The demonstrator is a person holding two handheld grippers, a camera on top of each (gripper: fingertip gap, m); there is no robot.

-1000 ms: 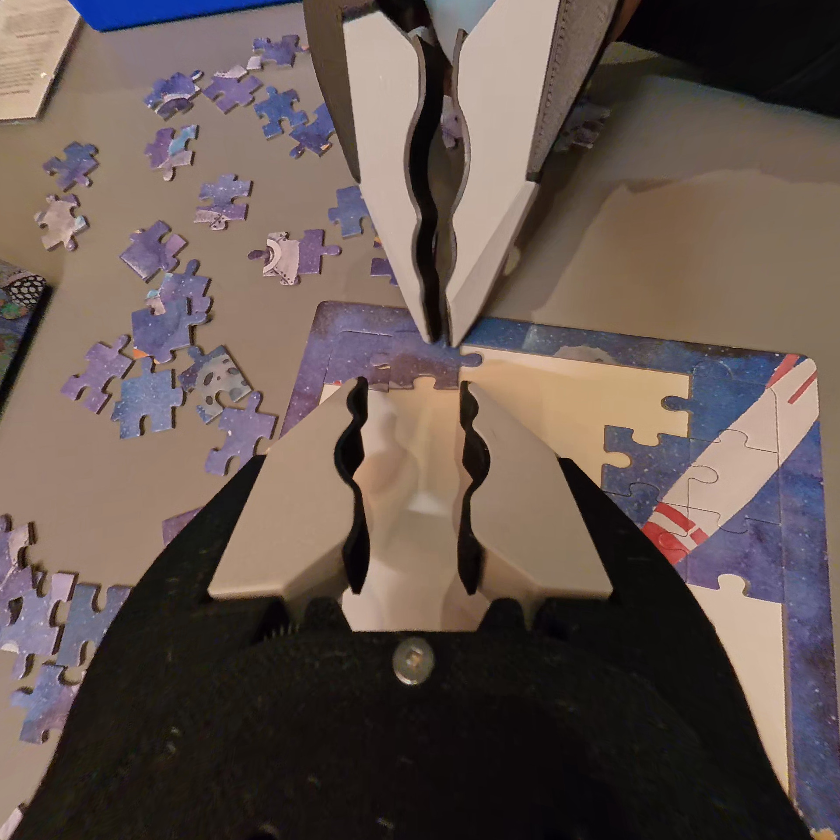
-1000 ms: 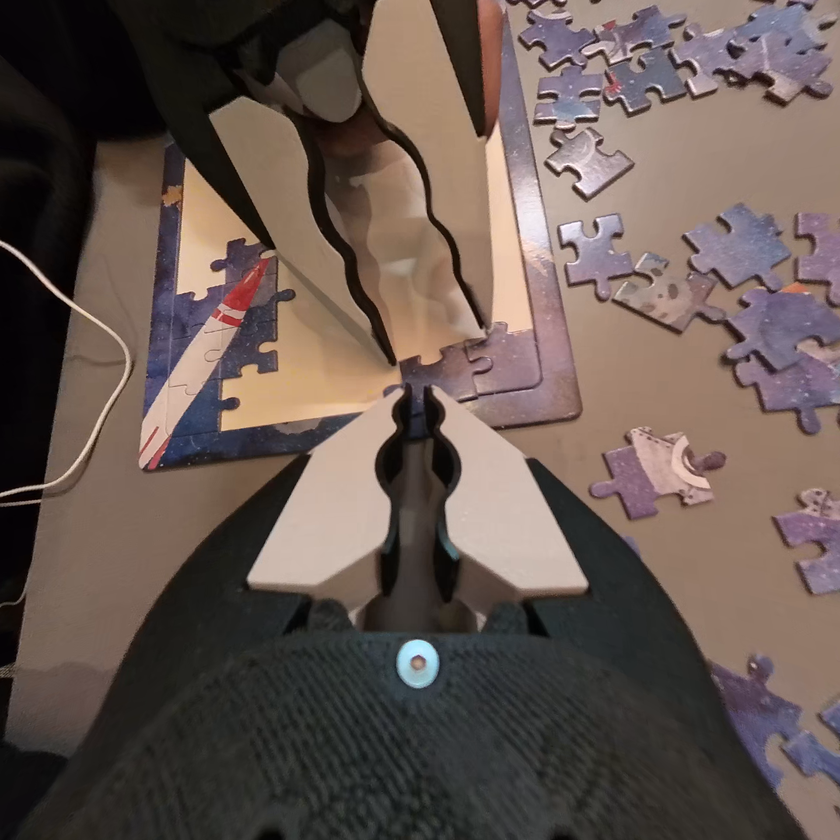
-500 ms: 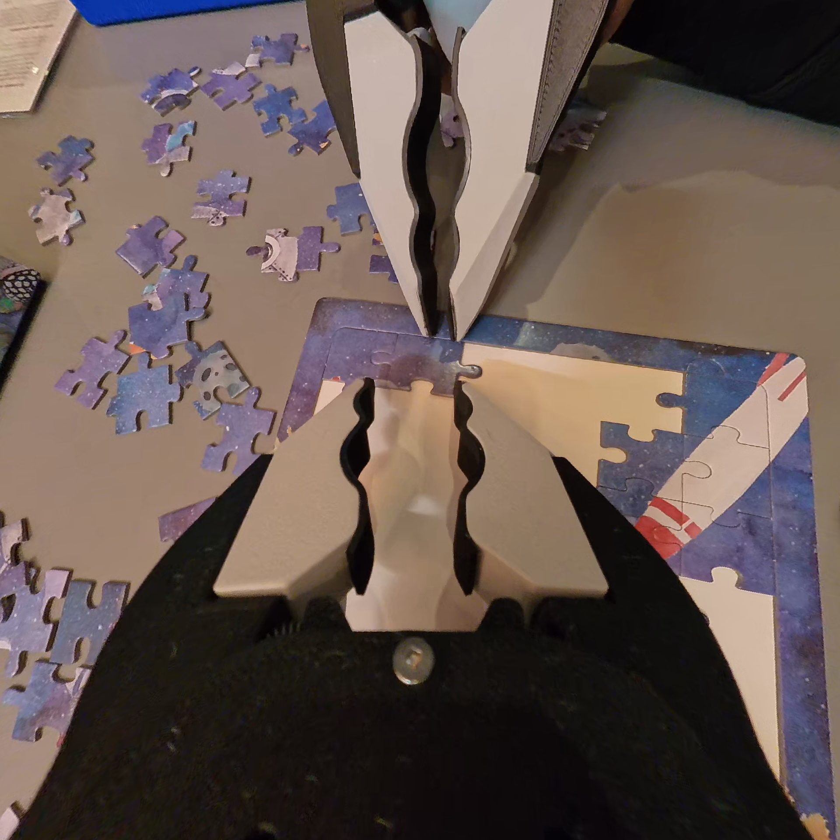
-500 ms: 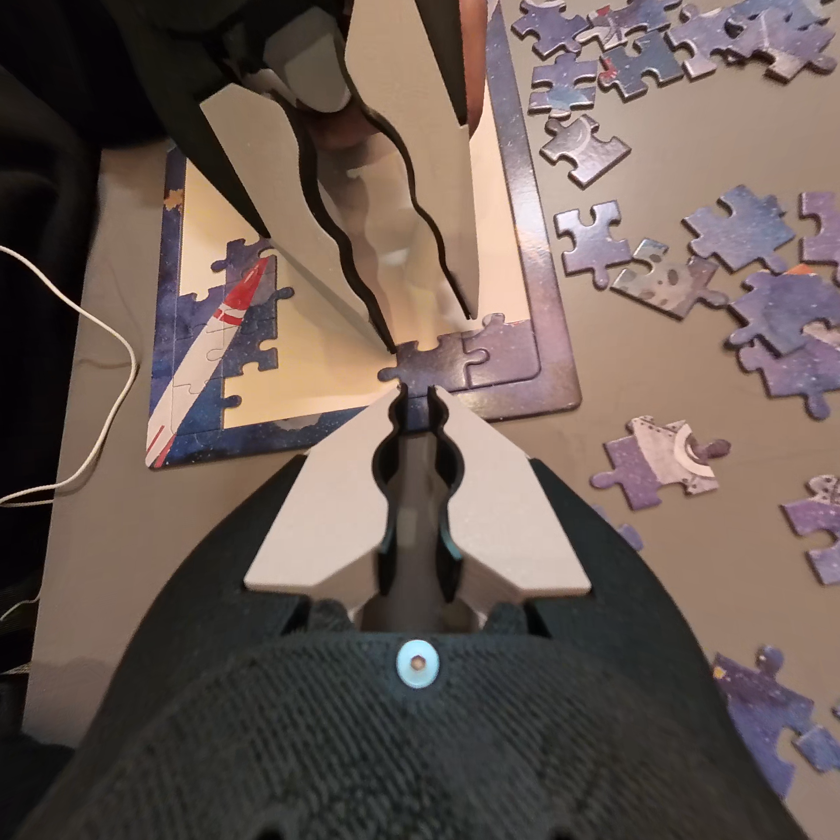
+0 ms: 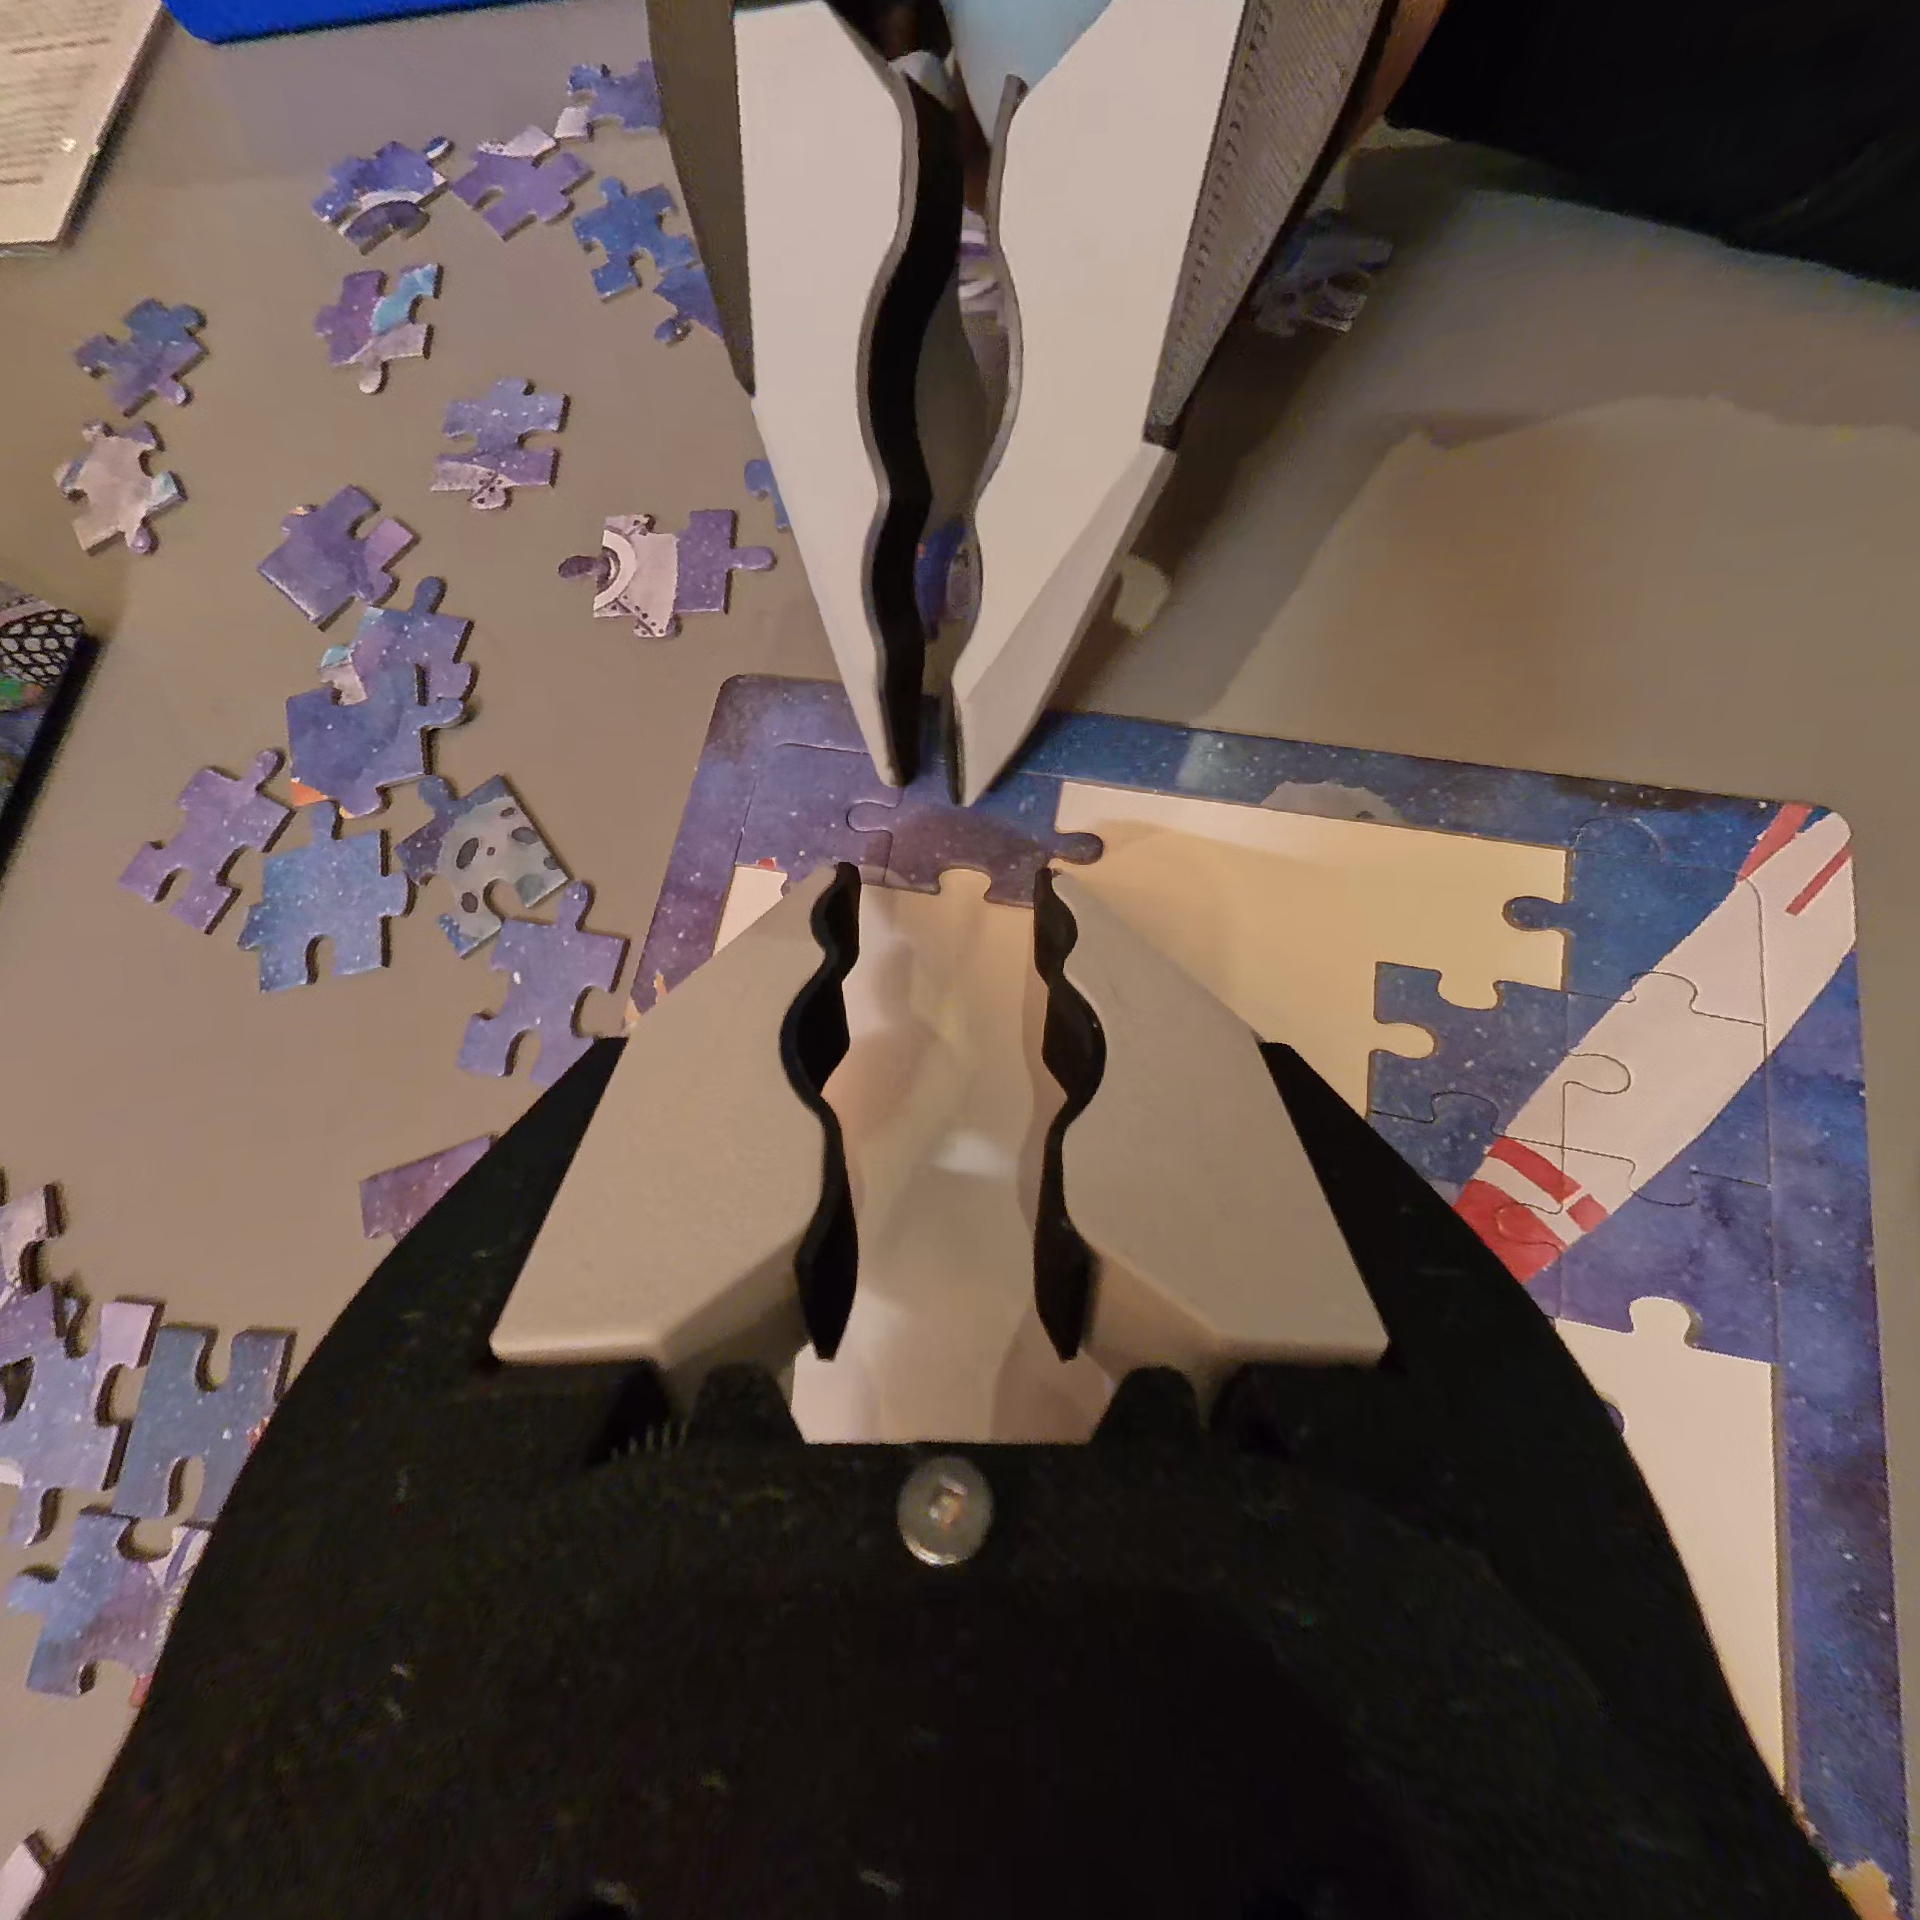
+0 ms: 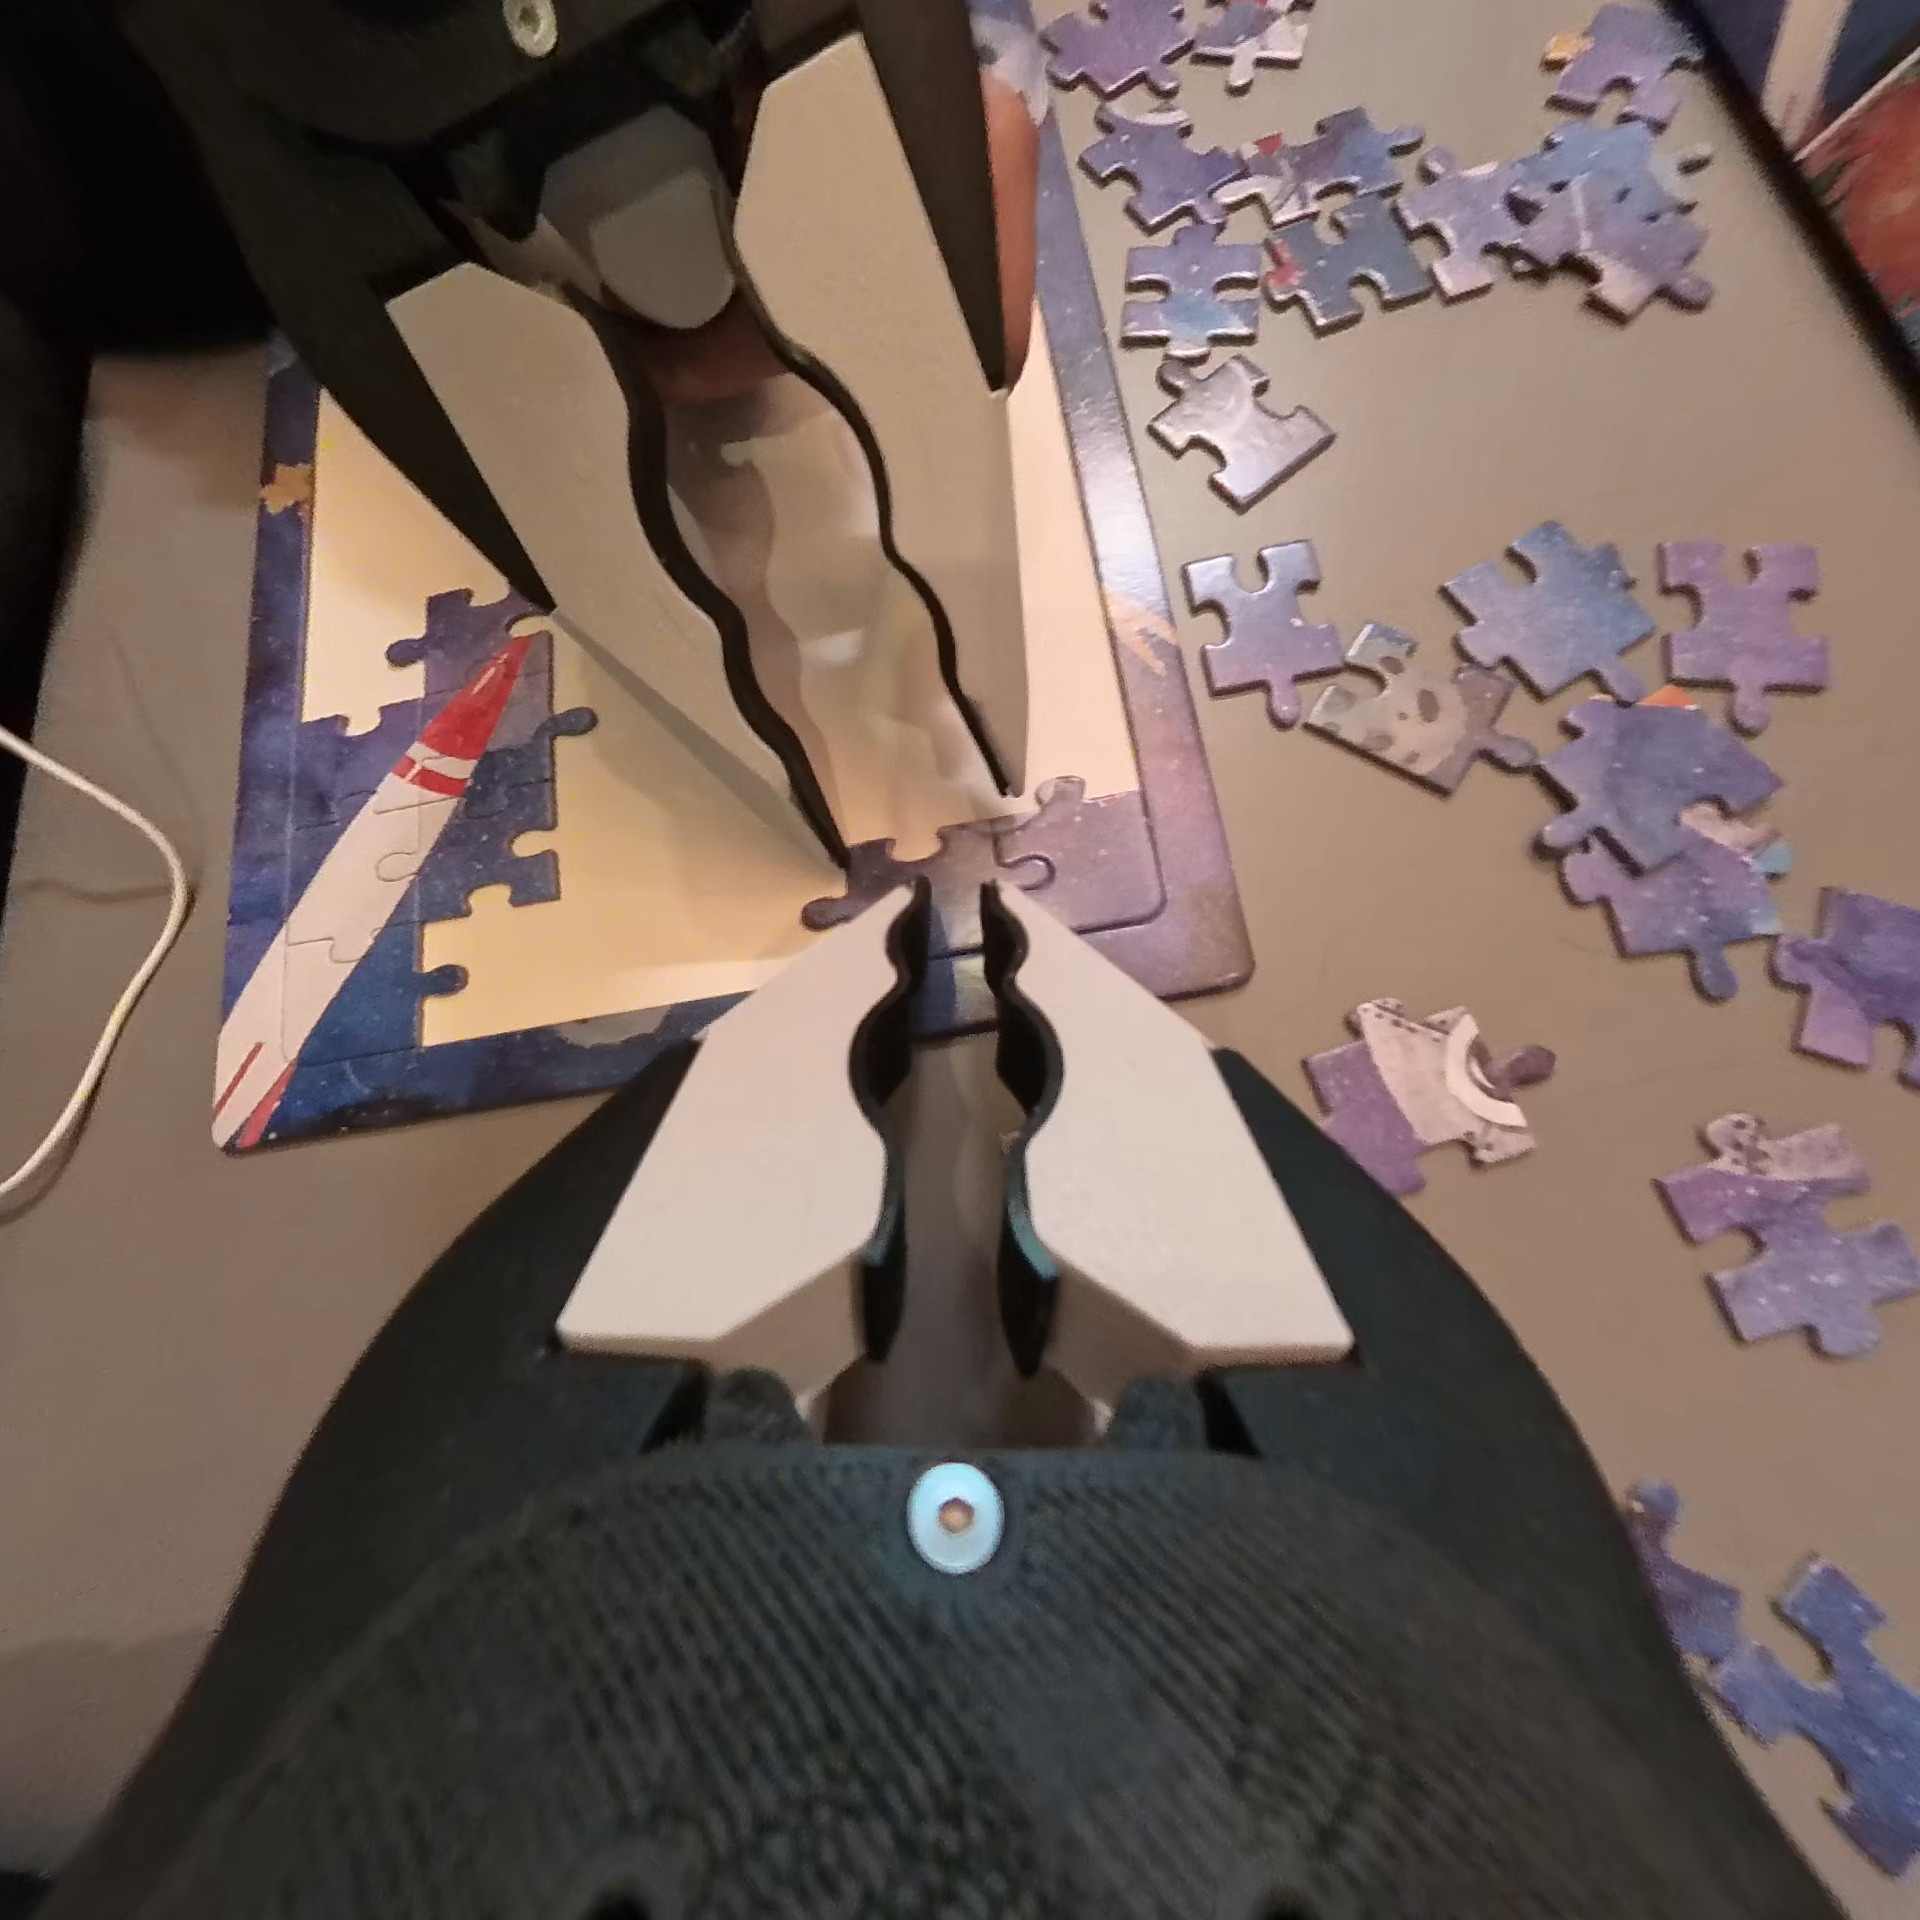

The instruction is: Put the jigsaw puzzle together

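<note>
1. Left wrist view: loose purple and blue jigsaw pieces (image 5: 343, 894) scattered over the grey tabletop (image 5: 1455, 582) beside the puzzle tray (image 5: 1808, 1351), a printed sheet (image 5: 62, 114) at the tabletop's far left corner.
2. Inside the tray, a finished patch with a red-and-white rocket (image 5: 1662, 1060) along one side; cream cardboard base bare across the middle.
3. Purple edge piece (image 5: 977, 842) seated against the tray's far border near its corner, interlocked with a neighbouring corner piece (image 5: 800, 821).
4. Left gripper (image 5: 948, 883) low over the tray, fingers clearly apart, tips resting at the piece's near edge, one to either side, clamped on nothing.
5. Right gripper (image 6: 954, 894) opposite, tilted steeply down, fingers nearly together with a narrow slit between, tips pressing down on the same piece's far edge.
6. Fingers pale grey, wedge-shaped, lined with wavy black pads (image 5: 821, 1049); bodies matte black and grainy.
7. White cable (image 6: 114, 935) curling at the tabletop edge beside the tray.
</note>
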